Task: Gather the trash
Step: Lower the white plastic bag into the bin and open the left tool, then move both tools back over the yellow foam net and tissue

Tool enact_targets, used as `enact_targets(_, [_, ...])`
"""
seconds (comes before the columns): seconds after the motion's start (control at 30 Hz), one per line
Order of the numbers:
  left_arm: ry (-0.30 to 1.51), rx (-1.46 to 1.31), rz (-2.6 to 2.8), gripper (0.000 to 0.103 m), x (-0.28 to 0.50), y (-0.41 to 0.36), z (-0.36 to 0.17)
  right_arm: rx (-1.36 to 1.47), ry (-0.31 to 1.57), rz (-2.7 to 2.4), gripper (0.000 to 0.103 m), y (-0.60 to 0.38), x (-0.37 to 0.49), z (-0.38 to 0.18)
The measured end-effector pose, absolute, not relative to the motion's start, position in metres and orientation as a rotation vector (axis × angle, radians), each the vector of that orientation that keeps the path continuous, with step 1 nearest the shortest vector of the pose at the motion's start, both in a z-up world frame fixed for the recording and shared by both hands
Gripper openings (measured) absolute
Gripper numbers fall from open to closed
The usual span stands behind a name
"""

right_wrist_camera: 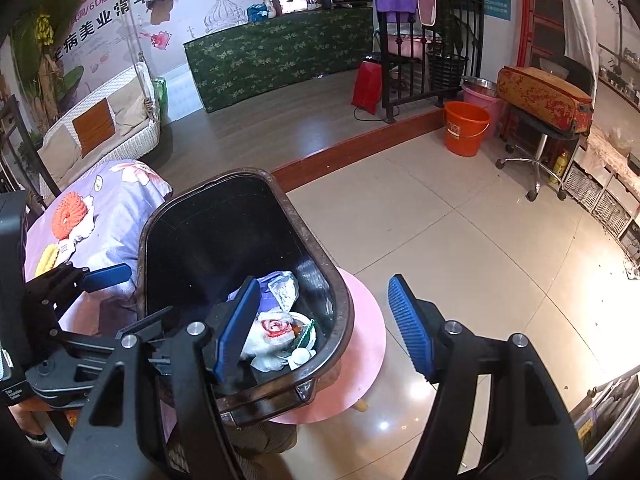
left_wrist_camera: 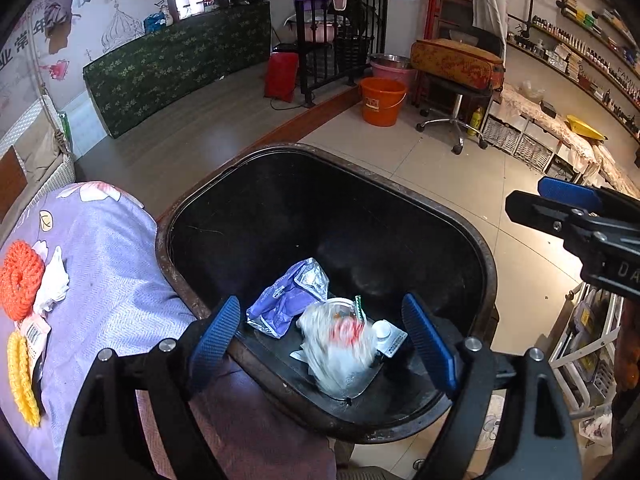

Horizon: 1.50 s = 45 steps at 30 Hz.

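Your left gripper (left_wrist_camera: 324, 336) hangs over the black bin (left_wrist_camera: 400, 200), jaws apart and empty; the blurred white bag (left_wrist_camera: 340, 344) sits in the bin just below, between the pads. Remaining trash, a white tissue (left_wrist_camera: 54, 280), lies at the frame's left edge on the purple cloth (left_wrist_camera: 112, 260), long axis running up-frame. Your right gripper (right_wrist_camera: 324, 328), also apart and empty, is farther off.

Black bin (left_wrist_camera: 440, 216) w/ brownish rim. Inside: purple-silver wrapper (left_wrist_camera: 286, 298), white bag (left_wrist_camera: 340, 344) w/ red print, white cap (left_wrist_camera: 382, 329). Lilac cloth (left_wrist_camera: 108, 264) w/ pink-white flowers; on it an orange knit ring (left_wrist_camera: 20, 280) and a yellow knit piece (left_wrist_camera: 22, 380). Both grippers black w/ blue ribbed pads (left_wrist_camera: 430, 344). Pink stool (right_wrist_camera: 366, 344) under bin. Orange bucket (left_wrist_camera: 382, 102), pink one behind. Dark green panel (left_wrist_camera: 180, 64), pale leaf pattern. Beige floor tiles (left_wrist_camera: 460, 176).
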<state>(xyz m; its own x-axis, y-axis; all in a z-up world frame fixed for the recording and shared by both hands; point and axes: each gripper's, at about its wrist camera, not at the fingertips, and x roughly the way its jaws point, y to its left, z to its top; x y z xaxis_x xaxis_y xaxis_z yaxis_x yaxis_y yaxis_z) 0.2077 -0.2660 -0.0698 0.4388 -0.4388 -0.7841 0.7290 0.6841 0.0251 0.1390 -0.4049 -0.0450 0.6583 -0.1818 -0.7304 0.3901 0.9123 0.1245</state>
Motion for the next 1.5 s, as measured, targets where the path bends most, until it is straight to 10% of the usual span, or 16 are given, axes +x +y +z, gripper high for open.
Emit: enact_targets(1.5, [0.876, 0.026, -0.261, 0.083, 0.259, 0.022, -0.039, 0.073, 0.803, 0.273, 0.067, -0.187, 0.227, -0.023])
